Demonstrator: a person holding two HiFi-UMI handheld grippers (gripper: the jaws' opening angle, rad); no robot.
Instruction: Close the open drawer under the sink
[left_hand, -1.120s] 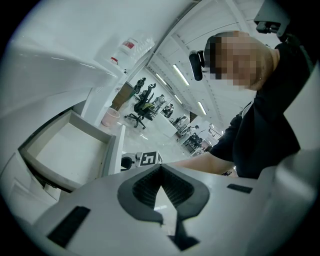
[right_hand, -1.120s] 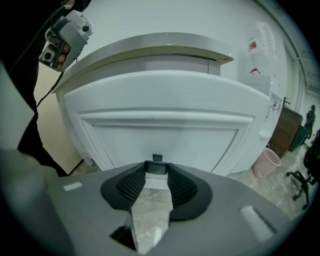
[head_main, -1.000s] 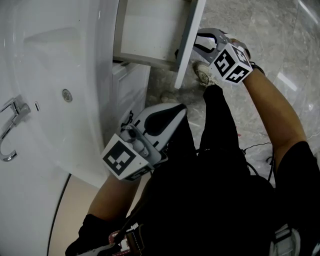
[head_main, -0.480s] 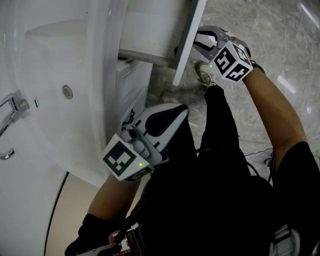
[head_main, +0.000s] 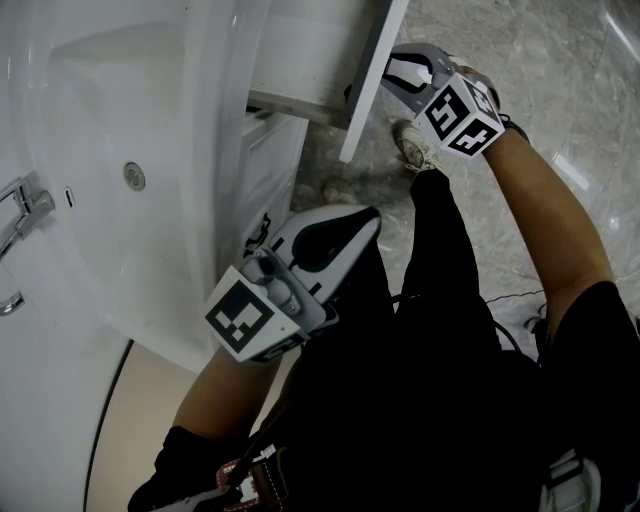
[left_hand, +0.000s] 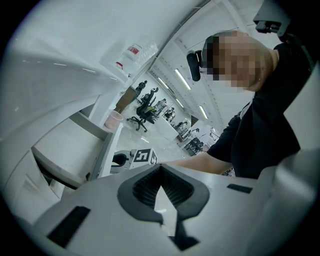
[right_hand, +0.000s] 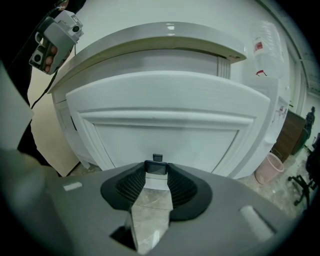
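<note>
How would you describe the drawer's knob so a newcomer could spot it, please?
Under the sink, one white drawer stands open. Low on its front, between the right gripper's jaws, sits the knob: small, dark, the only dark thing on that panel.

Grey veined marble floor (head_main: 540, 70), glossy and streaked with pale reflections. Pink waste bin (right_hand: 268, 167) standing on it. Black office chairs (left_hand: 145, 107) in the open room beyond, under parallel ceiling strip lights (left_hand: 182, 79).

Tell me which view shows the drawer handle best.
The right gripper view: the dark drawer handle sits between the right gripper's jaw tips. The head view hides it behind that gripper; the left gripper view shows only the drawer side-on.
</note>
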